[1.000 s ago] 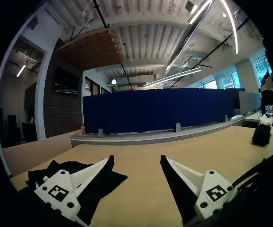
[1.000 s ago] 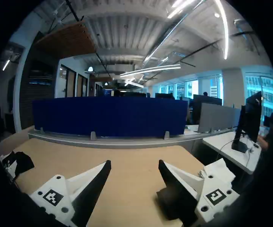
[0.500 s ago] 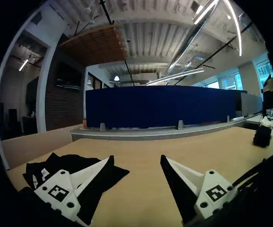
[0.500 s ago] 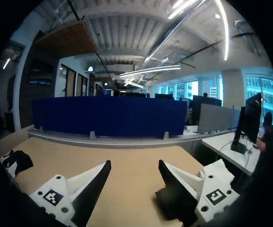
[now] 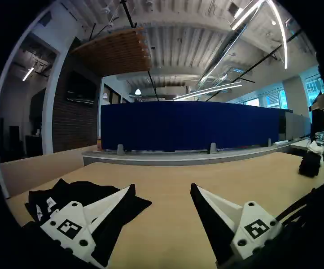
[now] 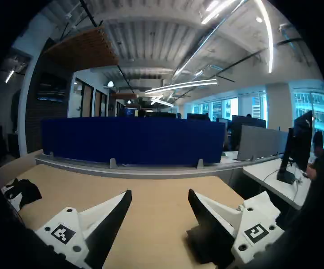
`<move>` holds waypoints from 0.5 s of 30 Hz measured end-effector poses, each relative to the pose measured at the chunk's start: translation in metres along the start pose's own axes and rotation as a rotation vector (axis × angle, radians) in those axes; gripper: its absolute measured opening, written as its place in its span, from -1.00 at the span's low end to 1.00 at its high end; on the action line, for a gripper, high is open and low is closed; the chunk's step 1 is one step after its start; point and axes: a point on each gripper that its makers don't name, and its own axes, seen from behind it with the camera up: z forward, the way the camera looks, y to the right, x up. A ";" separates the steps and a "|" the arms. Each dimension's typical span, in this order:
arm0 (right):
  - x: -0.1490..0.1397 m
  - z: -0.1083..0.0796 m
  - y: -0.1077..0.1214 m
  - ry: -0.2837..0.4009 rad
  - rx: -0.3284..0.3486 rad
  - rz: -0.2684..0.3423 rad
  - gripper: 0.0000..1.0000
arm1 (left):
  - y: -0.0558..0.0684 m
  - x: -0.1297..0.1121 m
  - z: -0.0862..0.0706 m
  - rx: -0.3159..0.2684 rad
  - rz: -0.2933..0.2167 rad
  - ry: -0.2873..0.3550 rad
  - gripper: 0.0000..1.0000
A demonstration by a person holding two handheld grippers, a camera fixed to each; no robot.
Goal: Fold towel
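Note:
A crumpled black towel (image 5: 79, 195) with small white tags lies on the light wooden table (image 5: 171, 179), at the lower left of the left gripper view. My left gripper (image 5: 162, 197) is open just above the table; its left finger (image 5: 103, 208) overlaps the towel's near edge and holds nothing. In the right gripper view the same black cloth (image 6: 23, 192) lies far off at the left table edge. My right gripper (image 6: 159, 201) is open over bare wood, with nothing between its fingers.
A dark folded bundle (image 6: 202, 242) sits behind the right finger, and appears as a small dark bundle (image 5: 310, 163) at the table's right end. A blue partition (image 5: 189, 127) closes the table's far side. A desk with a monitor (image 6: 296, 148) stands to the right.
The left gripper view has shifted slightly, bringing more of the black towel into sight. The right gripper has barely tilted. Both grippers stay open.

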 end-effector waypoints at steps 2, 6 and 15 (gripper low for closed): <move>0.004 0.000 0.002 0.013 0.001 0.000 0.95 | 0.000 0.000 0.000 0.000 0.000 0.000 0.82; 0.012 -0.002 0.008 0.048 0.003 -0.002 0.96 | 0.000 0.000 0.000 0.000 0.001 0.000 0.82; 0.001 -0.002 0.016 0.100 0.020 0.042 0.97 | 0.000 -0.001 0.001 0.000 0.001 0.000 0.82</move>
